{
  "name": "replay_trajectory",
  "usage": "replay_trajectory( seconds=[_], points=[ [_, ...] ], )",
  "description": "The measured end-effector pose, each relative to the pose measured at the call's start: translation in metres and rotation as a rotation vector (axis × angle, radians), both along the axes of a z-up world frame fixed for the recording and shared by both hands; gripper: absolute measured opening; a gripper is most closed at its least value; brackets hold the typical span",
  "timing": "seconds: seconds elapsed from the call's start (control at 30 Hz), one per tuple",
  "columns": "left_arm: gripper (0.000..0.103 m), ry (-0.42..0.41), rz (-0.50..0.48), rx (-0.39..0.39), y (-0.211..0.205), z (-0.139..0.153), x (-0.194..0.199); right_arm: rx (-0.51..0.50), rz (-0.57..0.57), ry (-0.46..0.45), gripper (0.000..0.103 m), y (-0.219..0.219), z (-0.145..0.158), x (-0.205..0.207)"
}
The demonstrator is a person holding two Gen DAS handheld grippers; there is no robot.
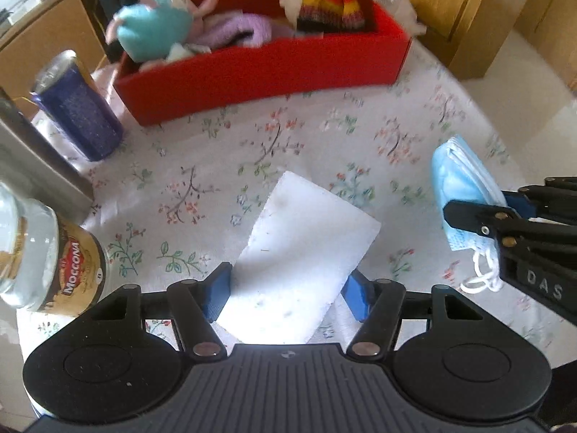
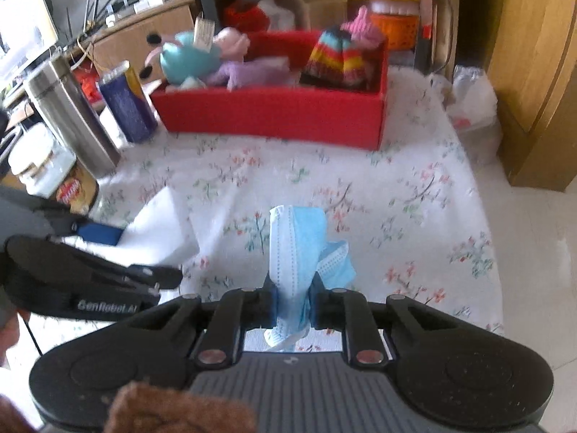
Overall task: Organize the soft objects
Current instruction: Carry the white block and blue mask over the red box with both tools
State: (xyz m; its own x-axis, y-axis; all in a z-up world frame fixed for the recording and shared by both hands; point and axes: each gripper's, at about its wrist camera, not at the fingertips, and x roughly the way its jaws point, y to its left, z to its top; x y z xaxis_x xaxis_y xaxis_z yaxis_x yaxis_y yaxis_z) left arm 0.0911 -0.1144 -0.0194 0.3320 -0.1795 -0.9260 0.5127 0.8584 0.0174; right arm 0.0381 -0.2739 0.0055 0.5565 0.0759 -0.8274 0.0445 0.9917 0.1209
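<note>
My left gripper (image 1: 286, 290) is shut on a white sponge block (image 1: 303, 263), with a blue pad against each side of it, above the floral tablecloth. My right gripper (image 2: 293, 301) is shut on a folded blue face mask (image 2: 301, 249); the mask also shows in the left wrist view (image 1: 458, 184), with its white ear loop hanging down. A red box (image 1: 259, 72) at the back of the table holds a teal plush toy (image 1: 151, 29), a purple knit item (image 1: 230, 29) and a striped knit hat (image 1: 330, 3). The box also shows in the right wrist view (image 2: 274, 112).
A blue can (image 1: 77, 108), a steel flask (image 2: 72, 115) and a Moccona coffee jar (image 1: 47, 263) stand at the table's left. A clear plastic bag (image 2: 468, 101) lies at the back right corner. Wooden cabinets (image 2: 533, 72) stand to the right beyond the table edge.
</note>
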Motion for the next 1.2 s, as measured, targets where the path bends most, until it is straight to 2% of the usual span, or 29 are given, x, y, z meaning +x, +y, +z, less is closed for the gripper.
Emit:
replay_trajectory(
  seconds=[0.23,0.43,0.67,1.03,1.2],
  points=[
    [0.063,-0.082,0.049,-0.067,0.004,0.032,-0.016,-0.001,-0.031,-0.096,0.000,-0.006,0.030,-0.009],
    [0.064,-0.162,0.051,-0.117,0.002,0.059,-0.022,-0.026,-0.027,-0.193,0.000,0.000,0.053,-0.019],
    [0.064,-0.241,0.069,-0.131,-0.003,0.077,-0.019,-0.055,-0.035,-0.288,0.000,0.004,0.073,-0.022],
    [0.064,-0.371,0.120,-0.141,-0.007,0.099,-0.011,-0.071,-0.050,-0.356,0.000,0.001,0.084,-0.017],
    [0.064,-0.391,0.139,-0.163,-0.010,0.106,-0.004,-0.084,-0.059,-0.388,0.000,0.000,0.090,-0.009]
  ],
)
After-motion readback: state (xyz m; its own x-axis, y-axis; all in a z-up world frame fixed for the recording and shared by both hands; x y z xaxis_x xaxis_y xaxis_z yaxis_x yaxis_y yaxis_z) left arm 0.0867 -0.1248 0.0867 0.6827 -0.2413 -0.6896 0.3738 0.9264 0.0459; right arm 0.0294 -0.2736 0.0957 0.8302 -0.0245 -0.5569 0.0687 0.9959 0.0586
